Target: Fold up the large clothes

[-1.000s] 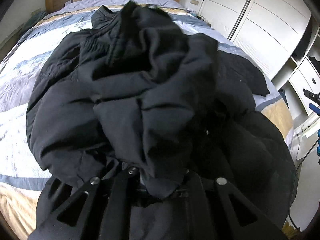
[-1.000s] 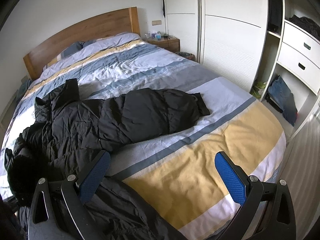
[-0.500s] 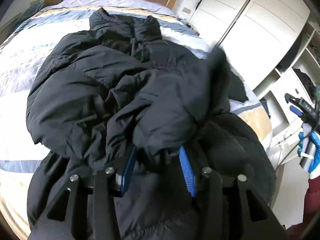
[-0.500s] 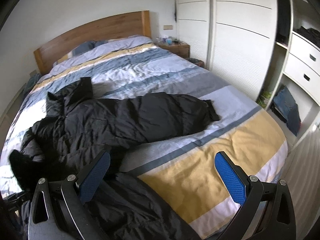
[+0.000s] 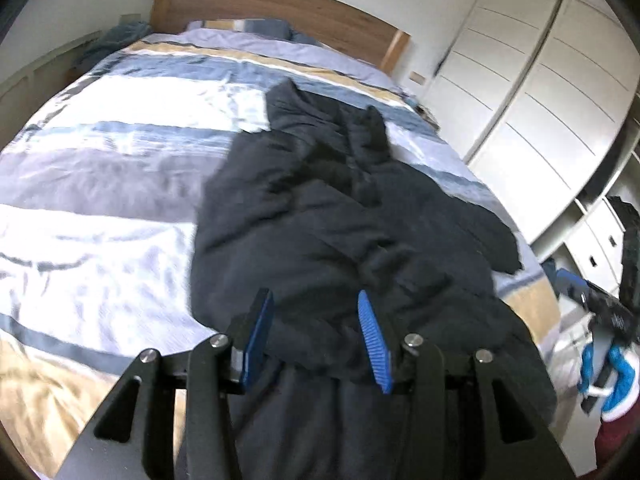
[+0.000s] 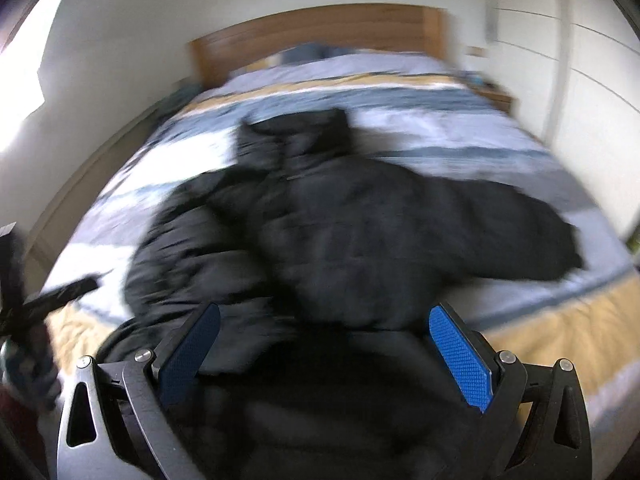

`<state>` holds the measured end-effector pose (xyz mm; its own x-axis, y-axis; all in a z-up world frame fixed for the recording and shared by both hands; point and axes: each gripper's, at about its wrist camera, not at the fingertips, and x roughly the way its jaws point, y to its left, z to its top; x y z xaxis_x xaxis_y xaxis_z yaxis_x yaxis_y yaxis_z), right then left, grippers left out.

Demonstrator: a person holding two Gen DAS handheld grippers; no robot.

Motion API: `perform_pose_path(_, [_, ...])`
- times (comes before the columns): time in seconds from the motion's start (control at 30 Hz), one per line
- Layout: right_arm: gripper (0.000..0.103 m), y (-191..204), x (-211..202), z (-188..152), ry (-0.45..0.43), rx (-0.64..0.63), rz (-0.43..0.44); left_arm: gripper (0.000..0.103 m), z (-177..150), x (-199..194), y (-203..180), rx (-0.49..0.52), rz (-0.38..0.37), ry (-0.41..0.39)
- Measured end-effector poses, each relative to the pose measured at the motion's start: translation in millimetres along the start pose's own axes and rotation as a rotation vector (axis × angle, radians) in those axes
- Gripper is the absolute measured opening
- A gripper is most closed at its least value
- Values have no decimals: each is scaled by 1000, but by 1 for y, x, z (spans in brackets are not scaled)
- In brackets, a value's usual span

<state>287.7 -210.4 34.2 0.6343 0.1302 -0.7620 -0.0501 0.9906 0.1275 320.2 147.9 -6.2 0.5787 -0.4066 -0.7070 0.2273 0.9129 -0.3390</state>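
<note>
A large black puffy jacket [image 5: 340, 220] lies across the striped bed, collar toward the headboard; its near hem hangs over the bed's edge. In the right wrist view the jacket [image 6: 360, 232] has one sleeve [image 6: 520, 232] stretched out to the right. My left gripper [image 5: 316, 332] hovers above the jacket's near part, open, its blue pads [image 5: 260, 332] apart and pressing on nothing. The right gripper [image 6: 324, 356] stands wide open over the jacket's lower middle, holding nothing. Both views are blurred by motion.
The bed's duvet [image 5: 100, 184] has blue, white and yellow bands, with a wooden headboard [image 5: 280, 4] at the far end. White wardrobe doors [image 5: 540, 80] and open shelves run along the right. A hand in a blue glove [image 5: 612, 376] shows at the right edge.
My left gripper let go of the bunched jacket cloth, opened and drew back and up. The released cloth now lies flatter on the bed. The right gripper swung left over the jacket, still open.
</note>
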Motion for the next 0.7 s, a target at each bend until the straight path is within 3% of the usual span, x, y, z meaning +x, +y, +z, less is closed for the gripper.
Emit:
perform_pose_path(0.17, [103,83,52,9,54,-133,117,42,13,27,30,-49,7,4])
perform_pose_path(0.33, [103,127,120,3,142,-211,121,42,4,70,42,-67,-7,64])
perform_pose_path(0.5, [102,117,169,-23,251,-268,51,42,-21,111,47,-80,2,157])
perform_pose_path(0.7, [102,85,152,-36,264,-257,16,42,-22,98,52,-125,2,144])
